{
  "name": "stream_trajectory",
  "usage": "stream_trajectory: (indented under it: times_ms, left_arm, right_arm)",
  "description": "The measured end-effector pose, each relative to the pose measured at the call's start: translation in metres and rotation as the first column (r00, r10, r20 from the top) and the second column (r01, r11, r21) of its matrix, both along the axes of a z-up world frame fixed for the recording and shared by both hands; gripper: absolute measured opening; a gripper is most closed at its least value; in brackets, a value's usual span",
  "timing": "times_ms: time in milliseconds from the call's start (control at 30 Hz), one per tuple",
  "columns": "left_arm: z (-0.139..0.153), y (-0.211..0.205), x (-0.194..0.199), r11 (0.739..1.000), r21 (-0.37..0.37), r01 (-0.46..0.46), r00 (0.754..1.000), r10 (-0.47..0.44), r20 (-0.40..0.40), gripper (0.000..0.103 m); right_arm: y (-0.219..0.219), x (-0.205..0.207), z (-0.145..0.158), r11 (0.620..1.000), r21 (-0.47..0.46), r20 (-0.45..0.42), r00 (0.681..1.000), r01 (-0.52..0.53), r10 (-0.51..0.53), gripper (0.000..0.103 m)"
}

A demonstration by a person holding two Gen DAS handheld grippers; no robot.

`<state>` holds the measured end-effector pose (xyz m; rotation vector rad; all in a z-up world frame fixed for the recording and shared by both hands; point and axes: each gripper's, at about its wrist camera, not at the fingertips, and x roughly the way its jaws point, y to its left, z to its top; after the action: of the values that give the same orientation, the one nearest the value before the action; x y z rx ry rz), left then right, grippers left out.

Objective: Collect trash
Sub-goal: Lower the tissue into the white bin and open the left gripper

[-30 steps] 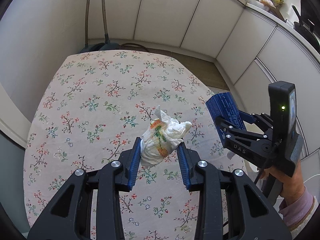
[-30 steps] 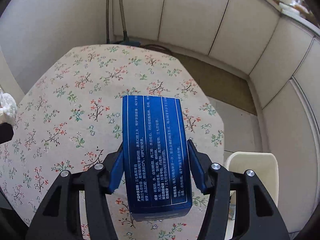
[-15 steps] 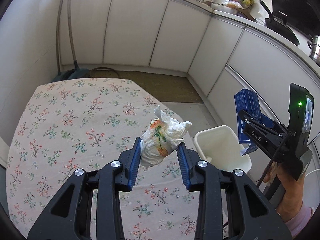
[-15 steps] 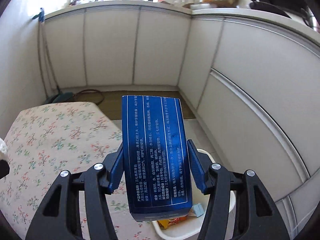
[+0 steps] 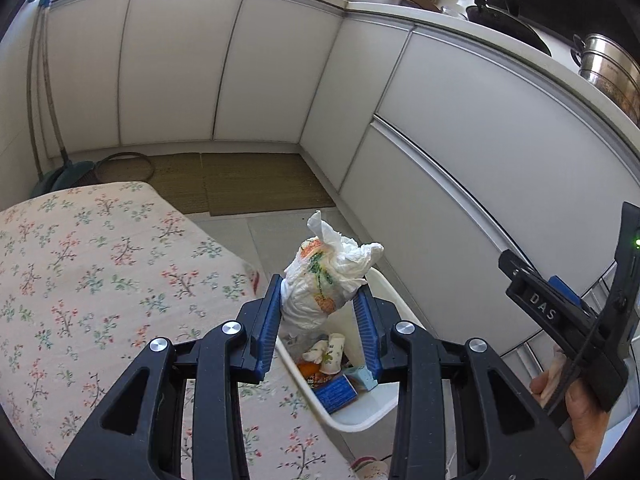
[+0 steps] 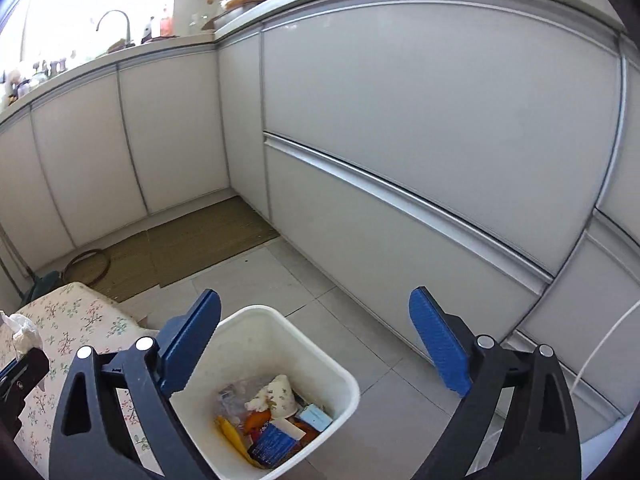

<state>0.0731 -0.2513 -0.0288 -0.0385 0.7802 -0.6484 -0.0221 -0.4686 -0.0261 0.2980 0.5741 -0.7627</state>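
Above the white trash bin [image 6: 280, 364], the right gripper [image 6: 316, 344] now stands empty with its jaws opening wide; a second ago it clamped a blue box, and that blue box [image 6: 272, 446] now lies inside the bin among the other rubbish, flat on its broad face, its long axis running diagonally from lower left to upper right in the right wrist view. The view of both cameras has swung from the floral-clothed counter [image 5: 100, 272] to the floor and the bin beside the counter's edge.

The left gripper [image 5: 318, 320] is partly closed on one crumpled tissue wad [image 5: 324, 276], white with orange and green print; the wad stands upright between the blue pads, its twisted tip pointing up and away from the camera, held over the bin's near rim. In the left wrist view the right gripper appears at the far right, carried by a hand [image 5: 580, 412].

Count: two grippers, one bin, one held wad, one blue box in the bin. The bin also holds a floral paper cup [image 6: 280, 394], a pale blue packet [image 6: 316, 418] and orange scraps [image 6: 256, 420].
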Motion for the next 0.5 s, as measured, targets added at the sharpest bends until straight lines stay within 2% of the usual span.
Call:
stream_trajectory:
  times_ms: [133, 267, 333, 367, 400, 500]
  left_arm:
    - [-0.002, -0.038, 0.002, 0.999, 0.017, 0.033, 0.999, -0.033, 0.012, 0.035]
    - [-0.003, -0.065, 0.011, 0.999, 0.011, 0.032, 0.999, -0.031, -0.025, 0.042]
    - [0.002, -0.072, 0.007, 0.999, 0.029, 0.038, 0.999, -0.038, -0.001, 0.058]
    - [0.006, -0.073, 0.001, 0.998, 0.040, 0.038, 0.999, -0.039, 0.025, 0.070]
    - [0.010, -0.073, -0.006, 0.998, 0.049, 0.036, 0.998, -0.039, 0.057, 0.078]
    - [0.020, -0.068, -0.025, 0.997, 0.070, 0.028, 0.993, -0.036, 0.110, 0.091]
  right_arm:
    - [-0.030, -0.024, 0.000, 0.996, 0.051, 0.012, 0.997, 0.070, -0.070, 0.093]
    - [-0.045, -0.053, 0.004, 0.990, 0.084, 0.039, 0.993, 0.112, -0.115, 0.094]
    - [-0.046, -0.064, 0.008, 0.989, 0.084, 0.058, 0.990, 0.122, -0.127, 0.095]
    - [-0.045, -0.067, 0.010, 0.990, 0.079, 0.063, 0.990, 0.120, -0.126, 0.095]
    - [-0.043, -0.069, 0.011, 0.990, 0.073, 0.065, 0.990, 0.117, -0.122, 0.095]
    - [-0.034, -0.078, 0.017, 0.993, 0.046, 0.078, 0.991, 0.107, -0.110, 0.096]
